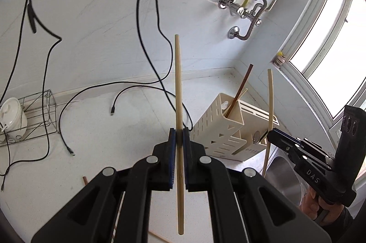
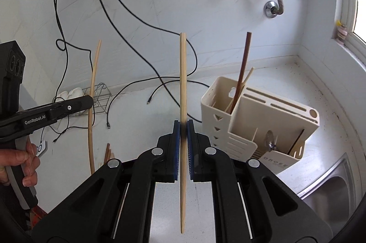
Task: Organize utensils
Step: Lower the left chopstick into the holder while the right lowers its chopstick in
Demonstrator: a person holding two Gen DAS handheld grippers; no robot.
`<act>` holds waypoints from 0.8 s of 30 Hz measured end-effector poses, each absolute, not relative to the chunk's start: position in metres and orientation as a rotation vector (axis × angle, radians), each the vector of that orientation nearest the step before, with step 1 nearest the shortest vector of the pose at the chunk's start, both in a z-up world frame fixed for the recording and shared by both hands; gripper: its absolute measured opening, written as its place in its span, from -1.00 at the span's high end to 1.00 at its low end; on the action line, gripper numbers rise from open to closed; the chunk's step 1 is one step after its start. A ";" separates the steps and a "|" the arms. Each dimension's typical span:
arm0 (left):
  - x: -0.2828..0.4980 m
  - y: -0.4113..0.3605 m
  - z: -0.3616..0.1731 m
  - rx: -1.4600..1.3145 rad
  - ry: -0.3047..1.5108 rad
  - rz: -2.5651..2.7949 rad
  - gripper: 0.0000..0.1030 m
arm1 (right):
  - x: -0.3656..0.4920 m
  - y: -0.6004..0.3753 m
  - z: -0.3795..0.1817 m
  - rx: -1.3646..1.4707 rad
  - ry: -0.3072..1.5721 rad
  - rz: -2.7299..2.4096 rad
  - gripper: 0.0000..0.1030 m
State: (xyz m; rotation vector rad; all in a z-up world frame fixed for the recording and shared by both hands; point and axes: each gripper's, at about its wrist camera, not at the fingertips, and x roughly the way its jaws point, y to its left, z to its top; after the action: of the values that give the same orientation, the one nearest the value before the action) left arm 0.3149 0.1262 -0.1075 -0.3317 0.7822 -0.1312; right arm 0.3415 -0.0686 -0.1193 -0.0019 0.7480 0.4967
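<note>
In the left wrist view my left gripper [image 1: 179,132] is shut on a pale wooden chopstick [image 1: 178,73] that stands upright above the counter. My right gripper [image 2: 183,125] is shut on a second pale chopstick [image 2: 183,73], also upright. Each gripper shows in the other's view: the right one [image 1: 271,135] beside the holder, the left one [image 2: 90,101] far left. A cream slotted utensil holder [image 2: 263,119] [image 1: 219,128] stands on the counter ahead. It holds a dark brown chopstick [image 2: 243,64], a pale one and a metal spoon [image 2: 270,140].
Loose brown chopsticks [image 2: 108,152] lie on the white counter. Black cables [image 1: 146,83] trail across it from wall sockets. A wire rack [image 1: 39,115] with a white lidded pot [image 1: 11,115] stands at the left. A steel sink [image 2: 331,181] is at the right, below a window.
</note>
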 end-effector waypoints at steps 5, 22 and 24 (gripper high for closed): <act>0.335 0.104 -0.095 -0.334 0.705 -0.171 0.89 | 0.340 -0.099 -0.092 0.036 0.652 0.424 0.89; 0.376 0.031 -0.048 -0.172 0.499 -0.298 0.89 | 0.347 -0.164 -0.018 0.106 0.447 0.330 0.89; 0.380 0.024 -0.045 -0.149 0.483 -0.304 0.89 | 0.348 -0.170 -0.014 0.122 0.429 0.320 0.89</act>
State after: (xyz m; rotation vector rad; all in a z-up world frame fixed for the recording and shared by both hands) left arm 0.3805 0.0244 -0.0450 -0.1494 0.4831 -0.3044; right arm 0.3478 -0.1705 -0.0145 0.1220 0.4288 0.3200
